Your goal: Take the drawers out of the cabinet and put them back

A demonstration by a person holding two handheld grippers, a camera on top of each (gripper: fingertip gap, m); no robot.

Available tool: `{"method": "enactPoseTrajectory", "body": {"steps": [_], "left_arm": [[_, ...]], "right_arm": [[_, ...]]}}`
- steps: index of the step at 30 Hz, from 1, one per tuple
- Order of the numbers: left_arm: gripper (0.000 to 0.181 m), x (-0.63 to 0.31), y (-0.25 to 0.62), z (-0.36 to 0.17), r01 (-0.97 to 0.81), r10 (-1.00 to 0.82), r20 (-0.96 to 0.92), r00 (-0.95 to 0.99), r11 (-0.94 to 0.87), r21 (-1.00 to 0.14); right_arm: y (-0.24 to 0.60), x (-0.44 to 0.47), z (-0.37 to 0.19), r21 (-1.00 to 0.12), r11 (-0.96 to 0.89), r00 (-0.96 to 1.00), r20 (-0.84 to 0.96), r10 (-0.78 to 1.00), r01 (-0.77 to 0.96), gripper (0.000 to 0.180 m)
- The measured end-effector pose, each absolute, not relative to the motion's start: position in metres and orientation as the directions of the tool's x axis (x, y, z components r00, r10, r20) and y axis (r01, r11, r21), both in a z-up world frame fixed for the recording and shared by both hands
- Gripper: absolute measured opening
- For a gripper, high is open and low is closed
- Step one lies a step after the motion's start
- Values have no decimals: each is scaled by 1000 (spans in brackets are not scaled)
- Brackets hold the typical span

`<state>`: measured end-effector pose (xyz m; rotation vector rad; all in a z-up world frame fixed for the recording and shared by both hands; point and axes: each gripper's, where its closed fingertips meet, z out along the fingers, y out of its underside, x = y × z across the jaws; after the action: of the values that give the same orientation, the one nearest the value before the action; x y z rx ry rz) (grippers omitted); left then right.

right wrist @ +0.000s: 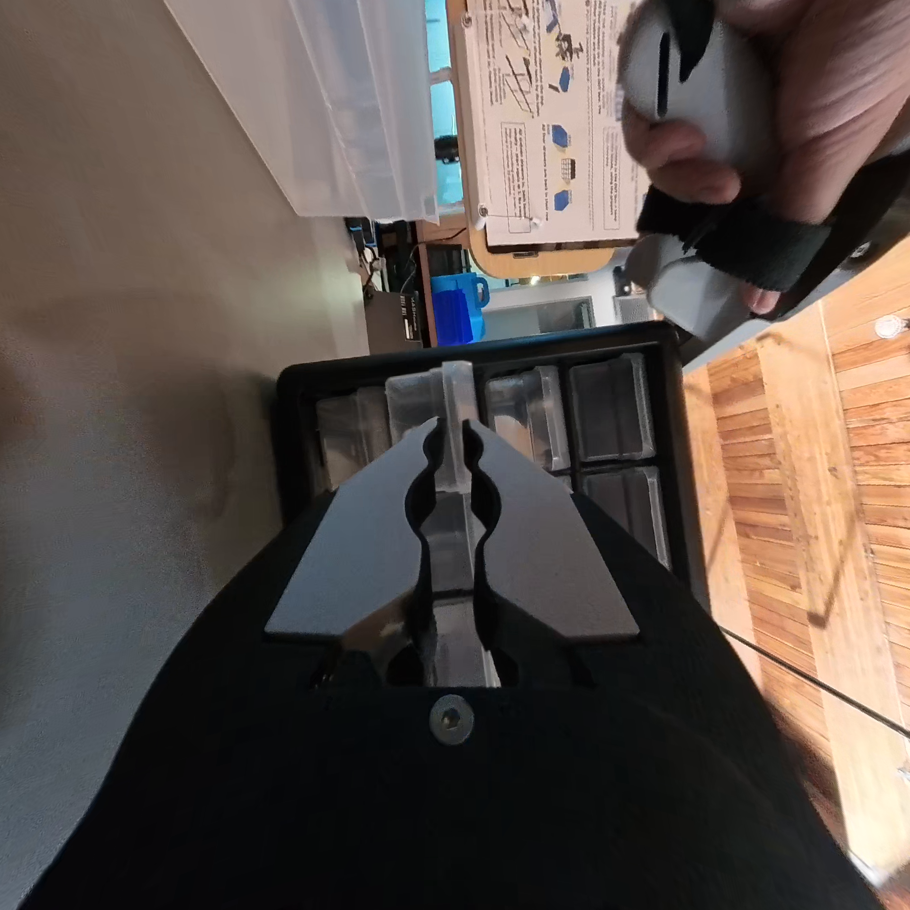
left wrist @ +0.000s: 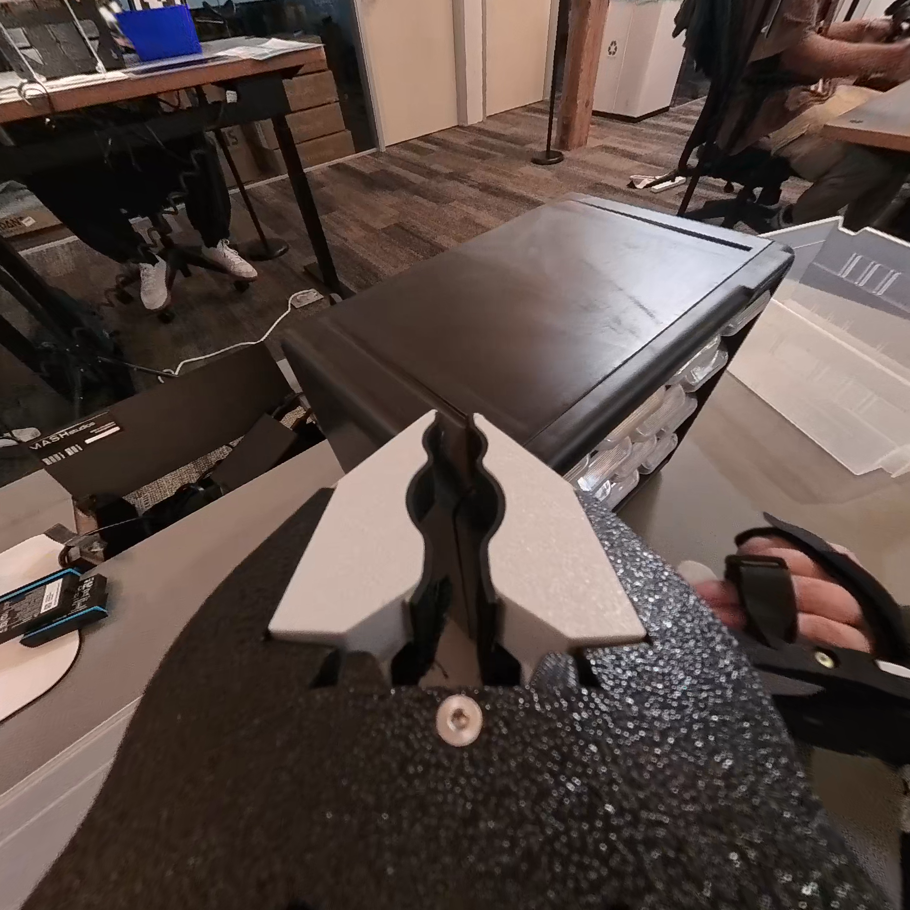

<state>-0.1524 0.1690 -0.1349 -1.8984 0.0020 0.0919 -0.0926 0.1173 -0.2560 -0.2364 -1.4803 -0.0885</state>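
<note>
A black cabinet [left wrist: 566, 305] with small clear drawers [left wrist: 650, 423] stands on the grey table [left wrist: 197, 615]. My left gripper [left wrist: 455, 423] is closed on the cabinet's near top edge. In the right wrist view, which is rolled sideways, my right gripper [right wrist: 450, 428] is shut on the clear handle tab [right wrist: 455, 394] of one drawer [right wrist: 408, 399]. That drawer sticks out a little from the cabinet front [right wrist: 669, 443]. The left gripper's white fingers [right wrist: 689, 295] show by the cabinet's corner, held by a hand [right wrist: 788, 123].
A large clear plastic bin [left wrist: 812, 369] lies just beyond the cabinet front. Black and blue battery packs [left wrist: 49, 610] lie at the table's left. An open cardboard box [left wrist: 162, 408] sits past the table edge. People sit at desks behind. An instruction board [right wrist: 541, 123] stands at the back.
</note>
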Motion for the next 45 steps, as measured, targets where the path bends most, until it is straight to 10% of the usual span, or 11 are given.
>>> {"method": "enactPoseTrajectory", "body": {"steps": [7, 14, 26, 36, 45], "left_arm": [[7, -153, 170, -135, -43, 41, -60, 997, -321, -946], [5, -153, 172, -135, -46, 44, -63, 997, -316, -948], [3, -153, 172, -134, -34, 34, -46, 998, -310, -950], [4, -152, 173, -134, 32, -34, 43, 998, -269, -963], [5, -151, 172, -134, 28, -43, 41, 998, -264, -964]], "right_arm": [[124, -99, -257, -158, 962, 108, 985, 137, 223, 91], [140, -118, -265, -76, 940, 82, 995, 52, 333, 45], [69, -69, -263, -76, 973, 73, 995, 62, 217, 44], [38, -34, -243, -439, 898, -2, 898, 439, 18, 44], [132, 42, -286, -230, 751, -159, 899, 407, 618, 44]]}}
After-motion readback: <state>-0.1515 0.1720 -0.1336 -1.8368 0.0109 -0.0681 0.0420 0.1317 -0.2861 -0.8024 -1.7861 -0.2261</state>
